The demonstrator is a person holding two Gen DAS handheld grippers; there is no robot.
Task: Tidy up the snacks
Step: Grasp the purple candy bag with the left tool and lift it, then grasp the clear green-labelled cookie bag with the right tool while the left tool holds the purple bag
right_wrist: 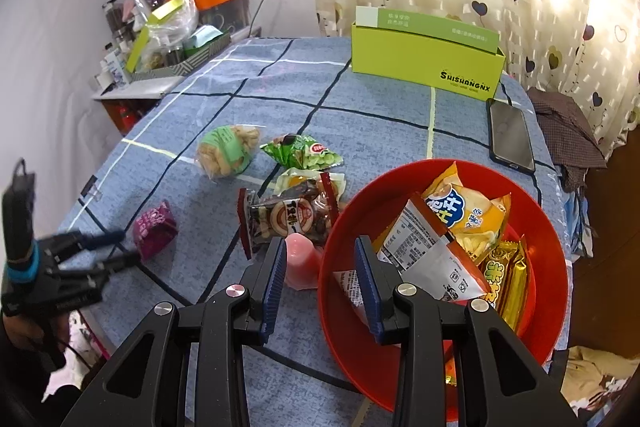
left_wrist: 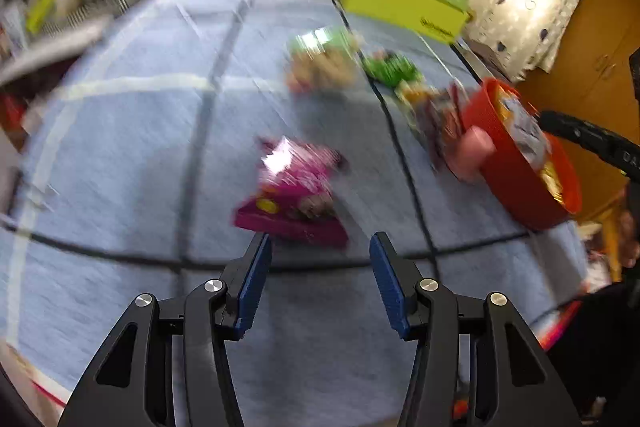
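Note:
A red bowl (right_wrist: 404, 187) holds several snack packets on the blue checked tablecloth (right_wrist: 280, 95). My right gripper (right_wrist: 320, 259) is open, its jaws astride the bowl's near left rim, with a pink jelly cup (right_wrist: 300, 259) just outside. My left gripper (left_wrist: 320, 251) is open and empty, just short of a magenta snack box (left_wrist: 292, 211); it shows at the left of the right wrist view (right_wrist: 124, 247), beside the box (right_wrist: 154, 229). Loose on the cloth lie a puffed snack bag (right_wrist: 226, 151), a green pea packet (right_wrist: 304, 151), an egg packet (right_wrist: 304, 181) and a dark red-ended packet (right_wrist: 288, 219).
A yellow-green open box (right_wrist: 424, 67) stands at the back of the table. A black phone (right_wrist: 512, 135) lies at the right edge beside a dark cloth (right_wrist: 568, 131). A cluttered shelf (right_wrist: 160, 43) stands at the left. The left wrist view is motion-blurred.

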